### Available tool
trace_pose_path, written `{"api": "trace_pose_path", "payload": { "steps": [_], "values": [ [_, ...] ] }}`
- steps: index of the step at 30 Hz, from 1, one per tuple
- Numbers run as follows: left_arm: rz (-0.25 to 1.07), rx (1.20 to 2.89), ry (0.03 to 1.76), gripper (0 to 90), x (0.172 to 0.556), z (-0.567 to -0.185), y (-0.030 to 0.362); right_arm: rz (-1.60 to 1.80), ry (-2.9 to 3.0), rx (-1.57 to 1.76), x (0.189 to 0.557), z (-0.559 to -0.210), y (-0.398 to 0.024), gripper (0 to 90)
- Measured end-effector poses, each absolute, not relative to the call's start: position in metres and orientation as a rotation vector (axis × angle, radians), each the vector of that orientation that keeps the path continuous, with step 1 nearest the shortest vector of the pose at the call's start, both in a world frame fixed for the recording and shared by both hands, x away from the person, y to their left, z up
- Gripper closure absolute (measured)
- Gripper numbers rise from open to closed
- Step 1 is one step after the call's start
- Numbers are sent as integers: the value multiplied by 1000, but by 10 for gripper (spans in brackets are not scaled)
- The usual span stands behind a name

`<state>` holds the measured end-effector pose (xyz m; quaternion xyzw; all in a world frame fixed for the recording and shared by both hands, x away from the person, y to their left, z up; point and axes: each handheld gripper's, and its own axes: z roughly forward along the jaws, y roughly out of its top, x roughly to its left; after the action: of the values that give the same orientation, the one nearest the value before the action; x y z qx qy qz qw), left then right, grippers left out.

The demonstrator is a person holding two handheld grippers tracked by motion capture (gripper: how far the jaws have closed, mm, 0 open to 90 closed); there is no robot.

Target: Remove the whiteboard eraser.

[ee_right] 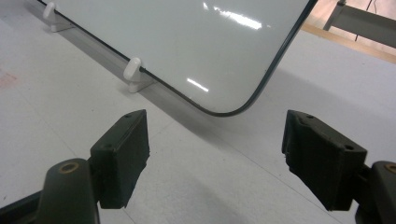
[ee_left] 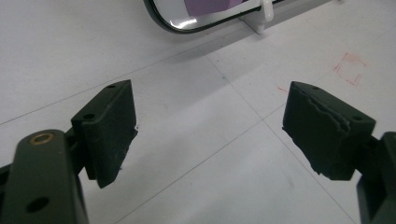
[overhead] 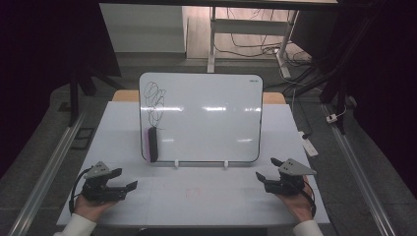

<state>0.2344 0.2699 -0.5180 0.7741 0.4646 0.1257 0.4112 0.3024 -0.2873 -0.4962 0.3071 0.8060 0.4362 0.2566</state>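
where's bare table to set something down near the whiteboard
The widest free patch is the table strip in front of the whiteboard, between the left hand-held gripper and the right hand-held gripper. Narrower bare margins flank the board. It is tightest at the eraser and the white feet.

Whiteboard propped upright on table, black scribbles top left; purple-black eraser stuck at lower-left edge.
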Motion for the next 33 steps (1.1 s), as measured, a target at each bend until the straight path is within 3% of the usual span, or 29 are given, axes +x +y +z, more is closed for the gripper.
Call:
{"api": "trace_pose_path", "payload": {
  "steps": [20, 33],
  "values": [
    [369, 1917, 1212, 215, 230, -505, 269, 1172, 2210, 831, 303, -496, -279, 241],
    [412, 1883, 1193, 220, 250, -482, 241, 1178, 2203, 848, 304, -497, -278, 241]
  ]
}}
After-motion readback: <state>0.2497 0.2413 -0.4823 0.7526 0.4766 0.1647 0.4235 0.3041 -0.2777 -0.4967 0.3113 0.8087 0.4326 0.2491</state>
